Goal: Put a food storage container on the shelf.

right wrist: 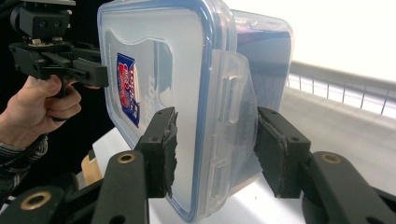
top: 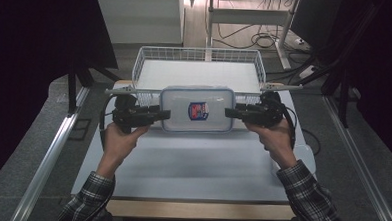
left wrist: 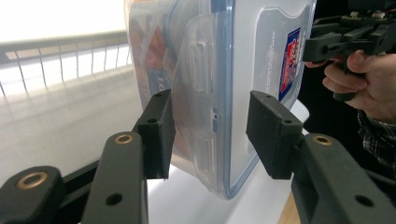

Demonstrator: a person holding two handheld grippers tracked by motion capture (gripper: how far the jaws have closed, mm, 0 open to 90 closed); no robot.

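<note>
Both tongs, left (top: 165,114) and right (top: 229,112), clamp the box's (top: 197,109) 2 ends before the basket (top: 199,55); stiff, slick plastic, probably light, best held at those latches.

Left gripper (top: 165,115) and right gripper (top: 229,112) point inward at each other, jaws part closed, forearms outstretched.

The container (top: 196,109) is clear glossy plastic with a smooth blue-rimmed lid, the fingers (right wrist: 161,149) are matt black plastic with rough worn pads, the basket (top: 145,58) is white-coated wire, and the table (top: 181,165) looks smooth and matt.
</note>
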